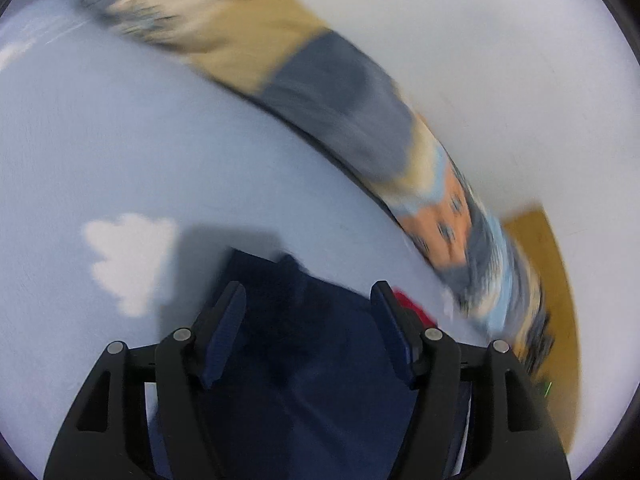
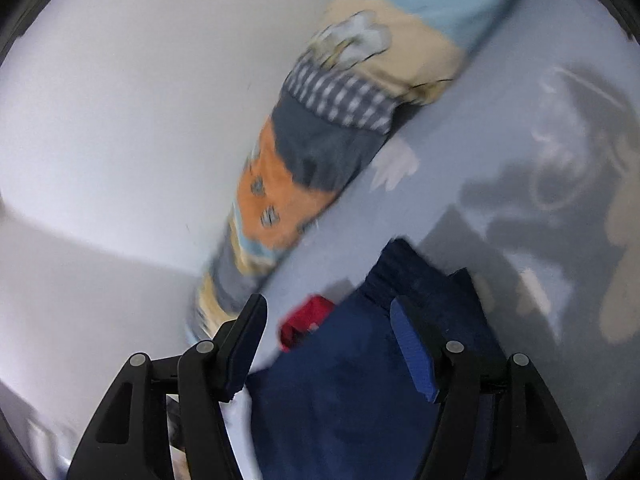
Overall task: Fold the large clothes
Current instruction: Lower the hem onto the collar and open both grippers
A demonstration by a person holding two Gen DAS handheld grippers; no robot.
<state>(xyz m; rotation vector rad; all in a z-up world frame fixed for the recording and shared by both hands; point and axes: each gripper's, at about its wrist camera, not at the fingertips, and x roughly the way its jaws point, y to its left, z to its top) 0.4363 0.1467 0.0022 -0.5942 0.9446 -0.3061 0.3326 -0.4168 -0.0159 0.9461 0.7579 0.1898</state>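
Both pics are bright, w/ soft even light. Lots of motion blur: the patterned border (image 1: 352, 120) is smeared in both views. Round fisheye bends straight lines, and the corners go black. A dark shadow (image 1: 208, 240) sits on the pale blue sheet (image 1: 120, 140). No glare. The dark blue cloth (image 2: 340, 380) looks murky.

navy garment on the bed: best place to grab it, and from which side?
Take the navy garment at its far end, where a squared-off corner lies flat on the pale blue sheet. Come in low from the near side, along the cloth, one gripper per corner. Both the left gripper and right gripper stand open above it, nothing pinched. Blur hides finer edges.
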